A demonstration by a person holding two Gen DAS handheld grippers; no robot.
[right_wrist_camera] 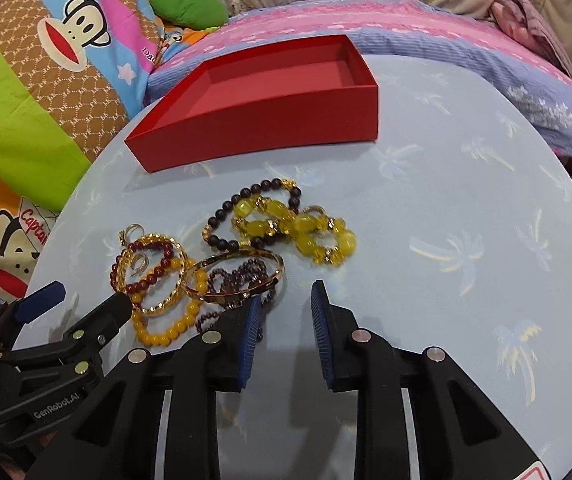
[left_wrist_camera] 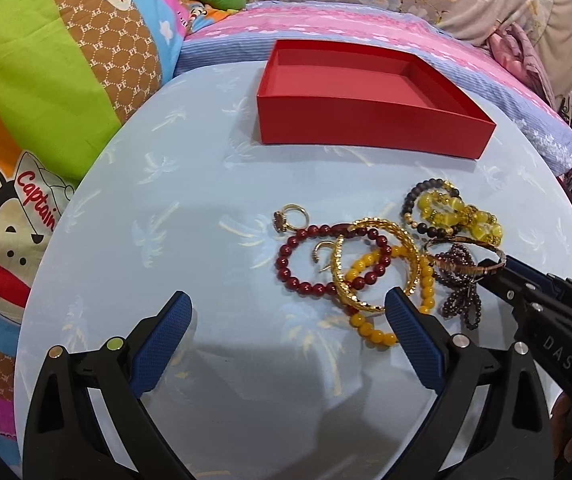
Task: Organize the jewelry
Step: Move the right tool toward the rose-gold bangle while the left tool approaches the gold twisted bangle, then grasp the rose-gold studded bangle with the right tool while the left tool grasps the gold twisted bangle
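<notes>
The right gripper (right_wrist_camera: 286,300) is seen narrowly parted, nothing between its pads, its left finger touching the rose-gold bangle (right_wrist_camera: 237,280). The left gripper (left_wrist_camera: 288,308) is spread wide beside the jewelry pile (left_wrist_camera: 370,256). The red box (left_wrist_camera: 366,124) sits beyond, on the blue tablecloth (left_wrist_camera: 165,208).

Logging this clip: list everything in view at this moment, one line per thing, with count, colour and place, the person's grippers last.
Open cardboard box: one, red, empty, far side of table.
Round table: one, pale blue palm-print cloth.
Dark red bead bracelet: one, left of pile.
Amber-yellow bead bracelet: one, near edge of pile.
Gold patterned bangle: one, over both.
Translucent yellow stone bracelet: one, far right.
Black bead bracelet: one, beside it.
Thin rose-gold bangle: one, at right gripper.
Gold ring: one, far left.
Left gripper: open.
Right gripper: partly open.
</notes>
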